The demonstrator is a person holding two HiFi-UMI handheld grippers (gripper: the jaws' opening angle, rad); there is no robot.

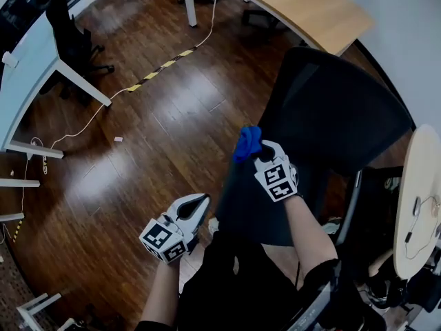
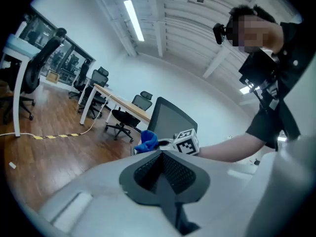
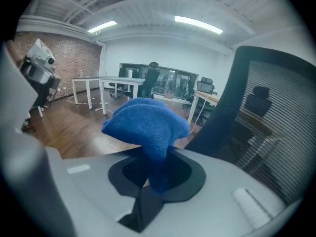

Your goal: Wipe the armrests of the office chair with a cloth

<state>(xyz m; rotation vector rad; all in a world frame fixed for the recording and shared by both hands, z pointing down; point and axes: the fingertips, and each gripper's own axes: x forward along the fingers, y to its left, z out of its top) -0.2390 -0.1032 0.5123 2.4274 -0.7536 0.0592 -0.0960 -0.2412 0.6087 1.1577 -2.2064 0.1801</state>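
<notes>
The black office chair [image 1: 334,112] with a mesh back stands right of centre in the head view, its seat [image 1: 258,209] just below. My right gripper [image 1: 260,154] is shut on a bunched blue cloth [image 1: 247,143], held at the left edge of the chair back, above the seat's left side. In the right gripper view the cloth [image 3: 145,125] bulges out of the shut jaws, with the chair back [image 3: 276,107] close on the right. My left gripper [image 1: 200,201] hangs lower left over the floor, shut and empty. Its own view shows the cloth [image 2: 147,140] and chair back [image 2: 173,120] ahead. No armrest shows clearly.
A curved wooden desk [image 1: 303,5] stands behind the chair, and a pale round table [image 1: 420,198] at the right edge. A white desk [image 1: 27,67] and another black chair [image 1: 69,33] are far left. A cable and striped tape [image 1: 162,66] cross the wooden floor.
</notes>
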